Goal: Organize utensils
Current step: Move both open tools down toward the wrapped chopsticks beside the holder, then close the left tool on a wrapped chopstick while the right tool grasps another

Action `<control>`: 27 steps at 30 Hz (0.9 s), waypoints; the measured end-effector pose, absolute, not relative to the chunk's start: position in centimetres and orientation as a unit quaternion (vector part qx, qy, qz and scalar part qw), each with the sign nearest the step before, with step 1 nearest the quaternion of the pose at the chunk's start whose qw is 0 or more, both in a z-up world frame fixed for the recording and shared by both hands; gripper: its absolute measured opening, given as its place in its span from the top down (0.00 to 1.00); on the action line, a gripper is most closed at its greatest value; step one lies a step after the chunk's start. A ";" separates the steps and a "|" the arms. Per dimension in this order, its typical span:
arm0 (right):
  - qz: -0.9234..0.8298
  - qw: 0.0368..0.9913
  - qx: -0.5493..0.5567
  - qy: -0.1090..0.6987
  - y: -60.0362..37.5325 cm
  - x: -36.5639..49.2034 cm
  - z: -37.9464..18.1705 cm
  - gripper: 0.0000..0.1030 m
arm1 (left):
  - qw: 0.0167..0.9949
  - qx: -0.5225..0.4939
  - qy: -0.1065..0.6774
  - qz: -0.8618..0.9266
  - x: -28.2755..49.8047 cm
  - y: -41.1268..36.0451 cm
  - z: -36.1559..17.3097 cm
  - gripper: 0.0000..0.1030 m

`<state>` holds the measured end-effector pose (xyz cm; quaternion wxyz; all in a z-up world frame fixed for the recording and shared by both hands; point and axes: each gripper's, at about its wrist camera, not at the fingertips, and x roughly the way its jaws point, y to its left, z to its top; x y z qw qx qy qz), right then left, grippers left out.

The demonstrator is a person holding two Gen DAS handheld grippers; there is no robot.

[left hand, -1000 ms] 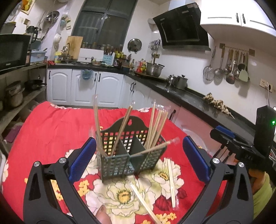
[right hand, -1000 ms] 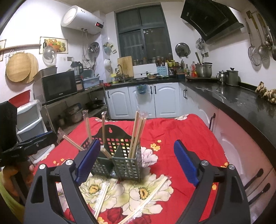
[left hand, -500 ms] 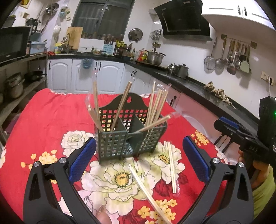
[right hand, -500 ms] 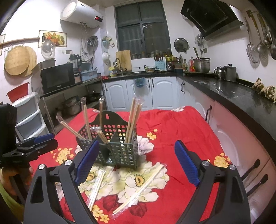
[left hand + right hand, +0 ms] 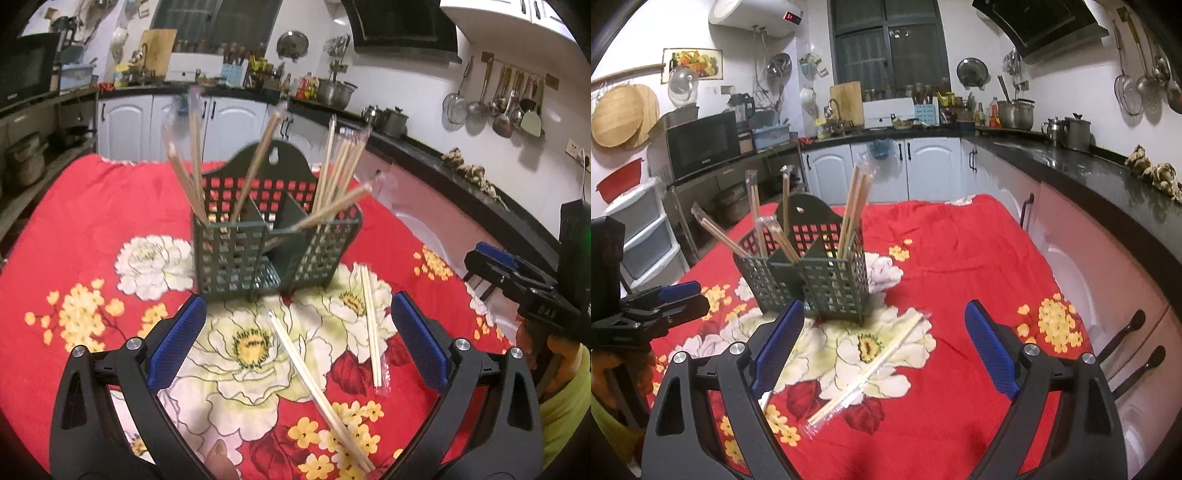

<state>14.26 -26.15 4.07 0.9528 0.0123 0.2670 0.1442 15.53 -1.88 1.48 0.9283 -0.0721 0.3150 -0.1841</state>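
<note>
- Both grippers have dipped toward the table since a second ago, so the red flowered cloth (image 5: 92, 206) fills more of each view and the green utensil caddy (image 5: 273, 236) sits higher in it.
- Left gripper (image 5: 295, 332) stands spread wide and empty, above the nearer wrapped chopstick pair (image 5: 314, 384) lying loose on the cloth in front of the caddy.
- Right gripper (image 5: 882, 336) is likewise wide apart with nothing between its pads, over a wrapped pair (image 5: 871, 369) that lies slanted on a white flower.
- A second loose pair (image 5: 371, 325) lies just beside the caddy's right corner; several more already stand in its compartments.
- Risk, as I see it: these pairs are thin and lie flat, so a pad could scrape the cloth, bunch it, and drag the caddy along.
- Slippery wrappers could let a pair swivel or slide out if it is pinched near one end.
- Leaning sticks (image 5: 332, 210) jut out of the caddy; a low approach might knock them or tip the light basket.
- With two tools close together, they could bump each other.
</note>
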 end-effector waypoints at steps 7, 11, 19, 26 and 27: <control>0.140 0.944 0.017 0.298 -26.8 15.6 2.1 0.17 | 0.911 -0.073 0.358 -0.189 16.9 -3.0 -1.2 0.10; 0.136 0.939 0.017 0.314 -27.1 16.8 1.0 0.17 | 0.905 -0.071 0.377 -0.184 17.7 -3.4 -2.5 0.10; 0.127 0.920 0.011 0.370 -26.9 20.9 -2.6 0.17 | 0.900 -0.050 0.403 -0.160 19.7 -4.2 -4.8 0.10; 0.126 0.900 0.017 0.416 -26.3 24.7 -4.6 0.26 | 0.893 -0.055 0.425 -0.141 21.4 -4.4 -6.1 0.11; 0.128 0.897 0.021 0.422 -26.2 25.1 -4.9 0.26 | 0.891 -0.062 0.426 -0.144 21.7 -4.3 -6.2 0.15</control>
